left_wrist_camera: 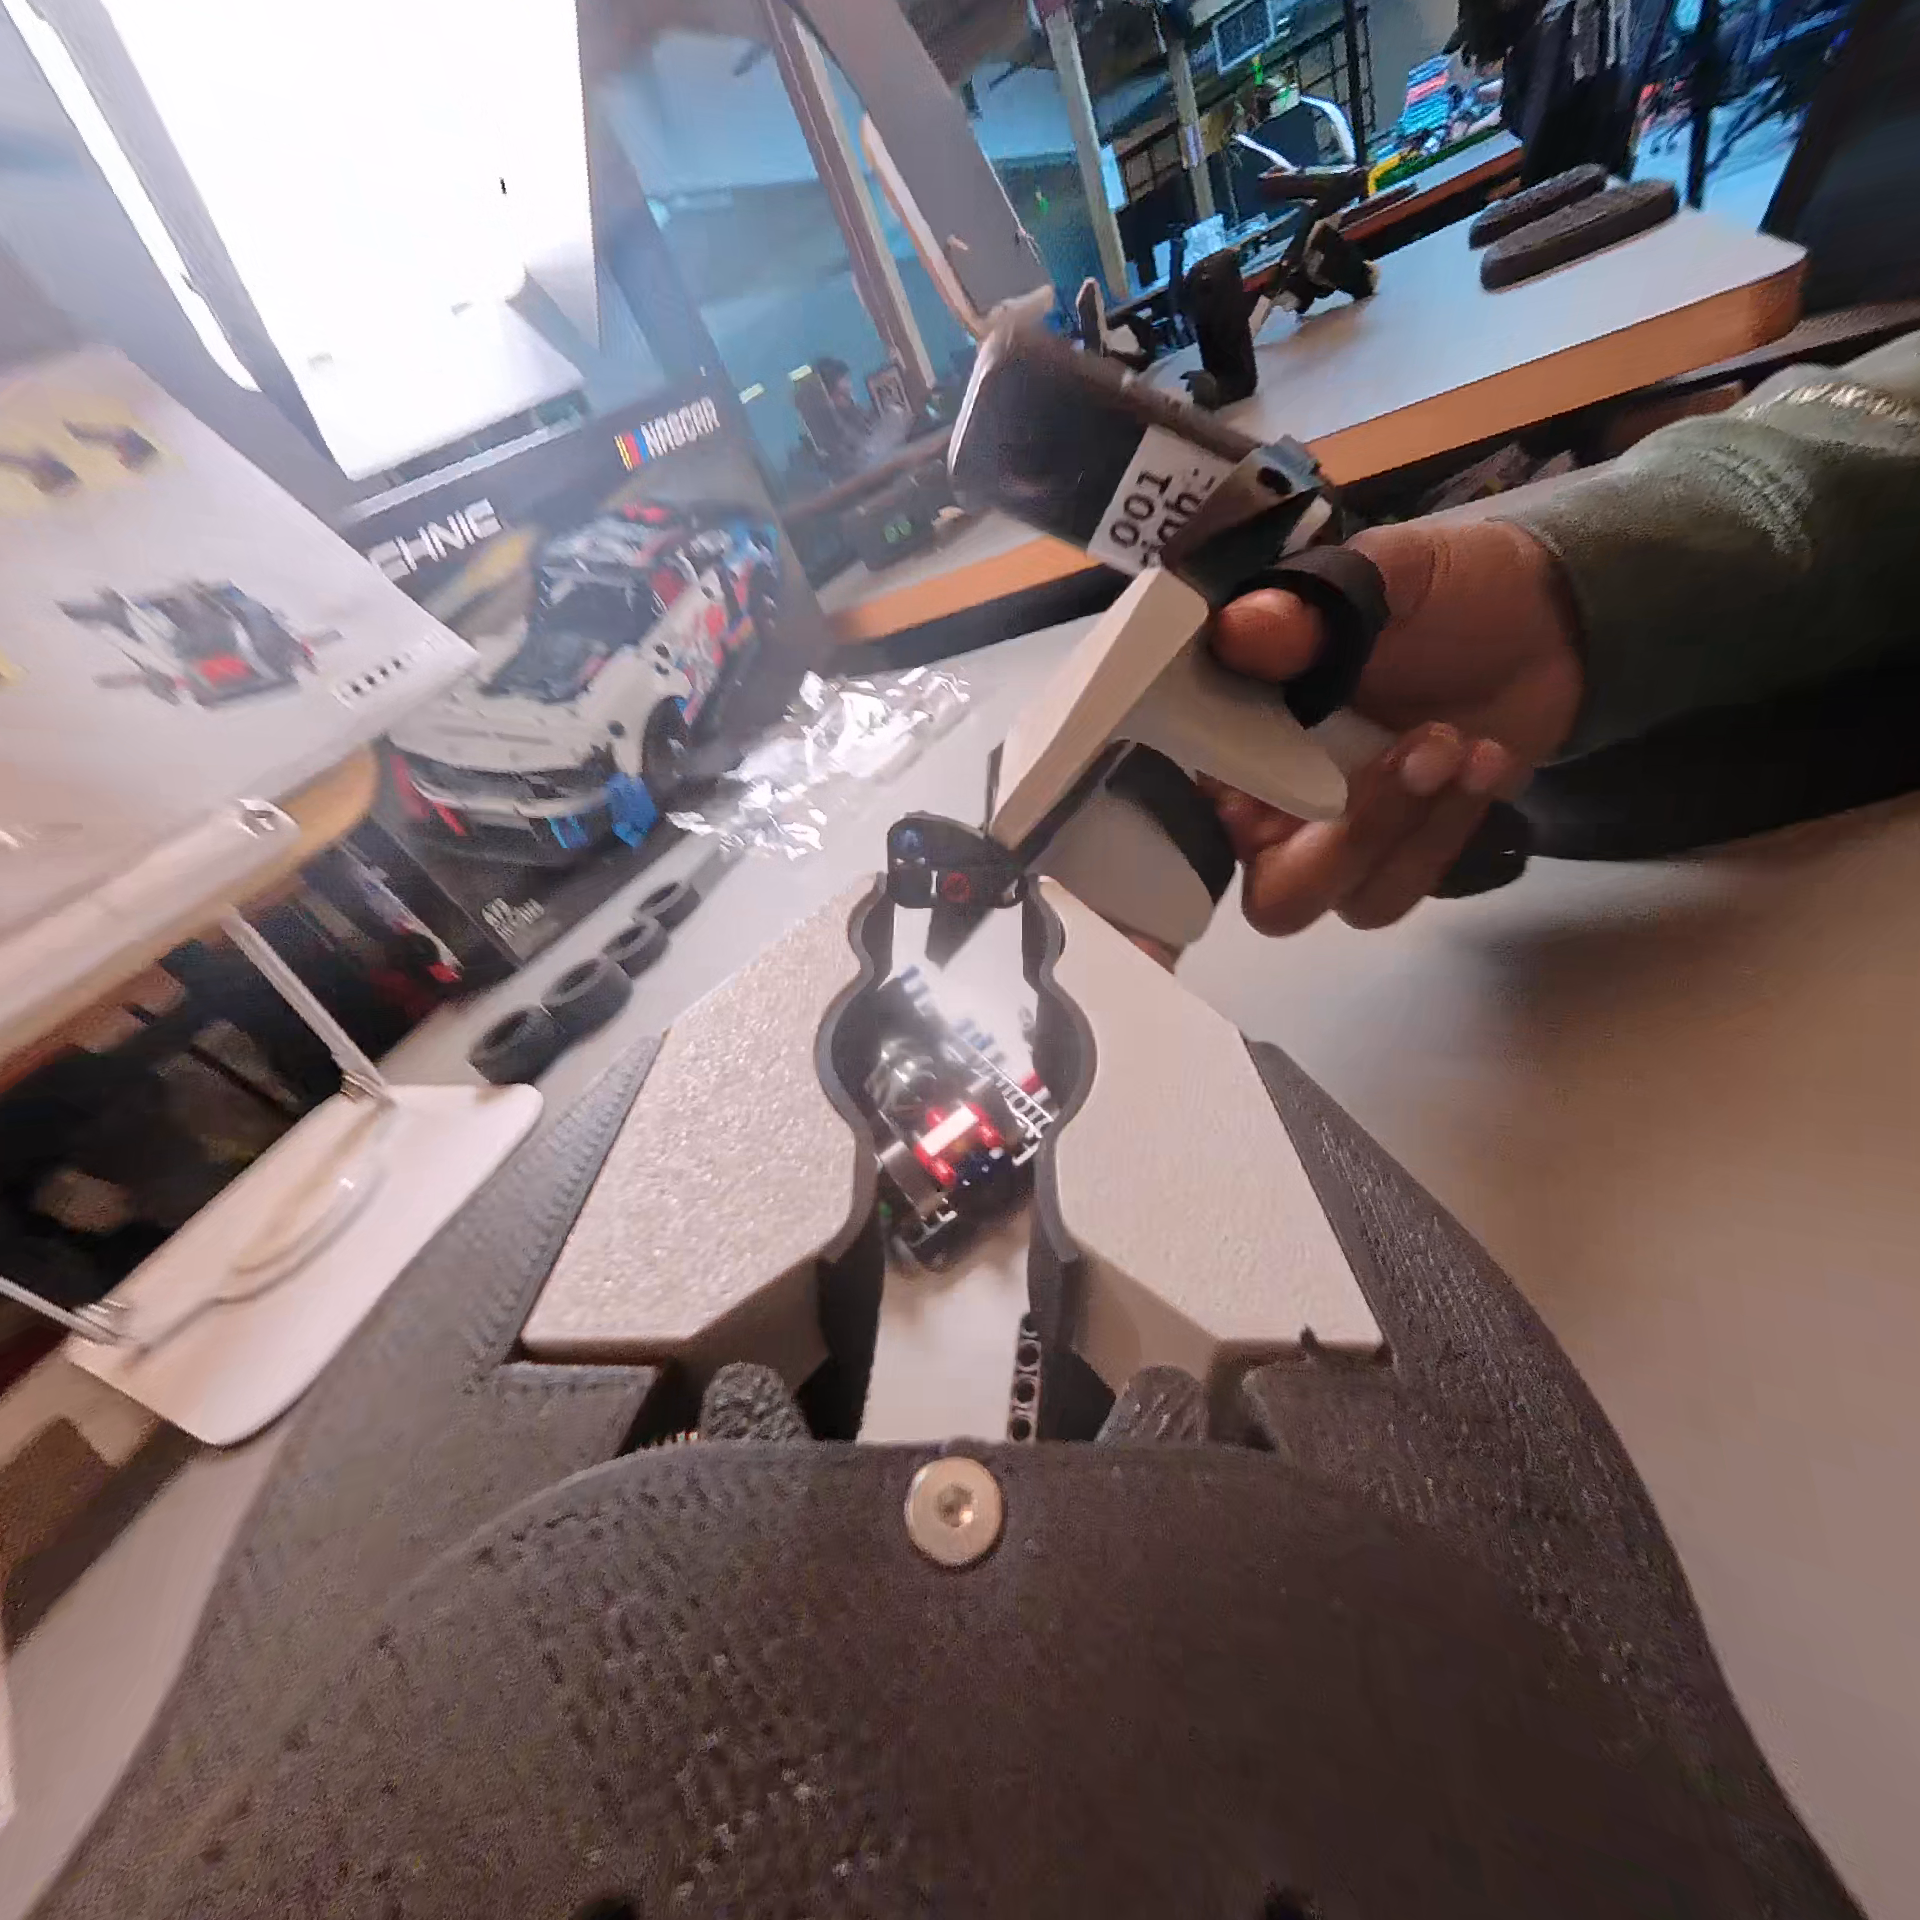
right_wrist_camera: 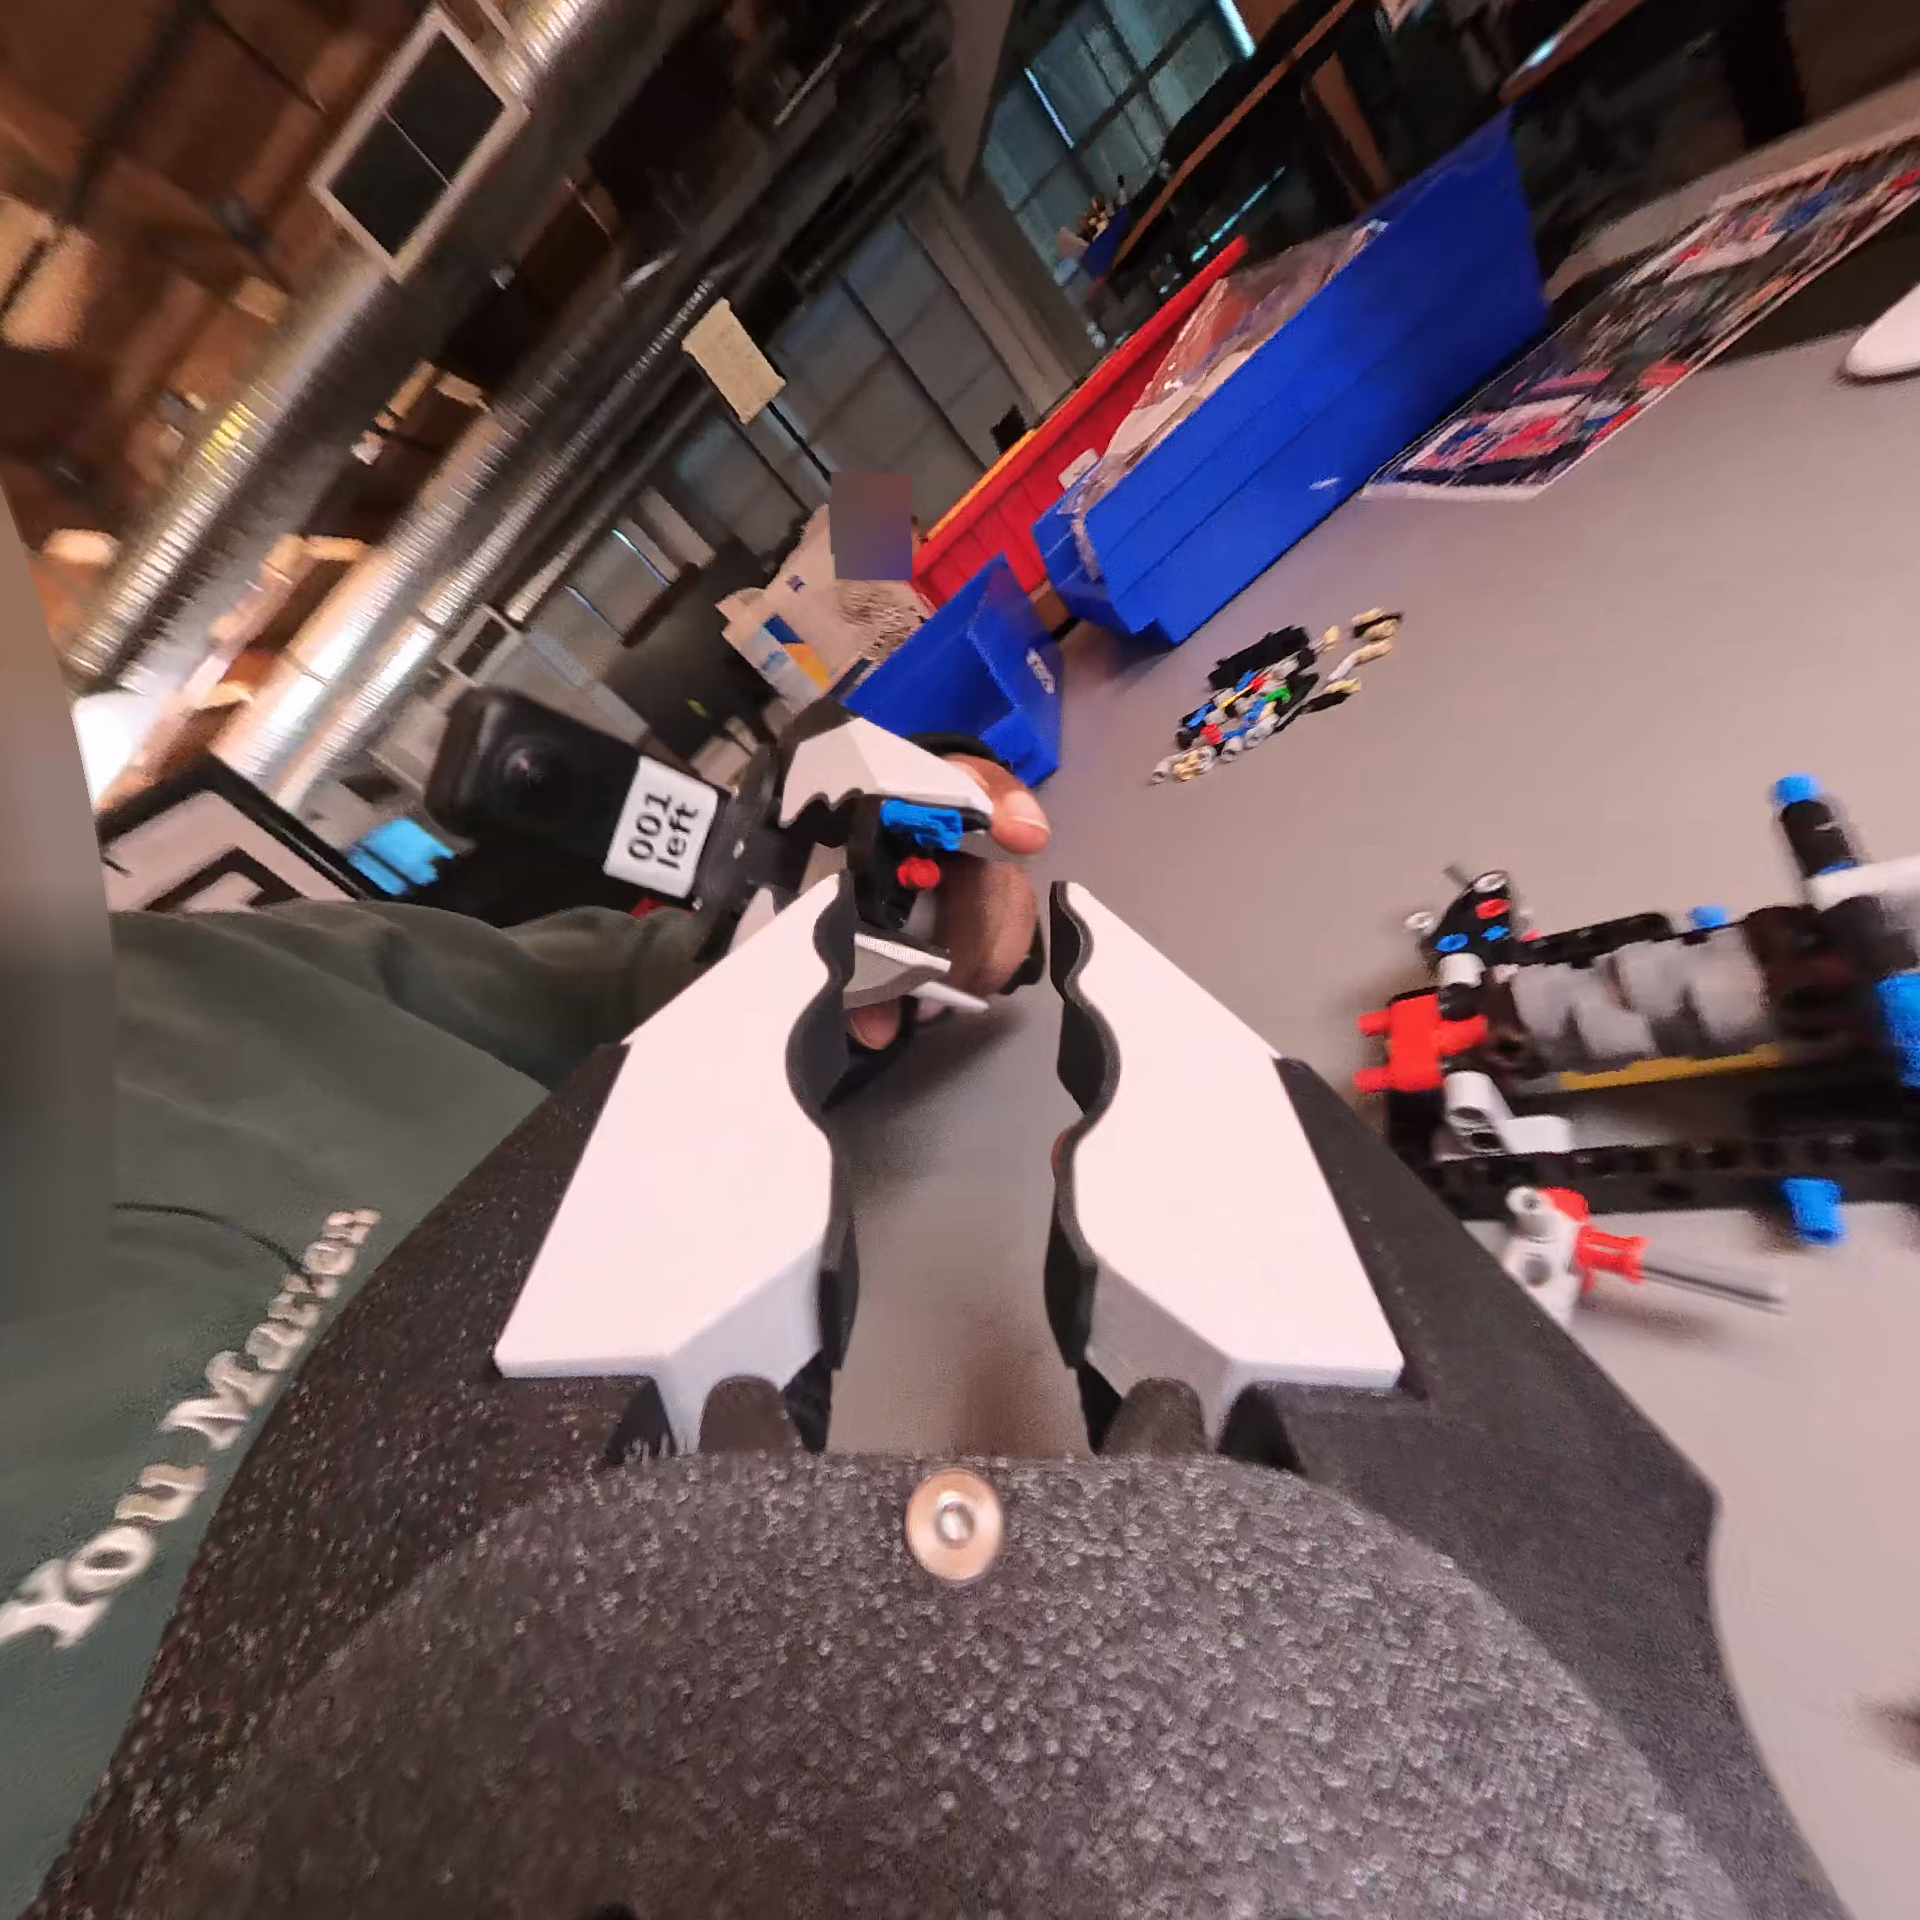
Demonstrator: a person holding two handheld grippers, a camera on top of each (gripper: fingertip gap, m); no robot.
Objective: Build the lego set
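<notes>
My left gripper (left_wrist_camera: 961,899) is shut on a small black lego piece (left_wrist_camera: 935,873) with a blue and a red pin, held at its fingertips. The piece also shows in the right wrist view (right_wrist_camera: 902,868), between the left gripper's fingers (right_wrist_camera: 935,894). My right gripper (right_wrist_camera: 945,904) is open and empty, its left fingertip close beside the piece. In the left wrist view the right gripper (left_wrist_camera: 1023,862) comes in from the upper right, tips almost at the piece. The part-built black chassis (right_wrist_camera: 1610,1018) lies on the grey table and shows through the left gripper's gap (left_wrist_camera: 945,1143).
A pile of loose small parts (right_wrist_camera: 1268,686), blue bins (right_wrist_camera: 1299,436) and a red bin (right_wrist_camera: 1039,447) stand behind. A white and red sub-piece with an axle (right_wrist_camera: 1579,1247) lies near the chassis. The set's box (left_wrist_camera: 582,644), a booklet on a stand (left_wrist_camera: 156,571), tyres (left_wrist_camera: 582,997) and a plastic bag (left_wrist_camera: 852,748) are to the left. Left and right tips are no more than a few centimetres apart.
</notes>
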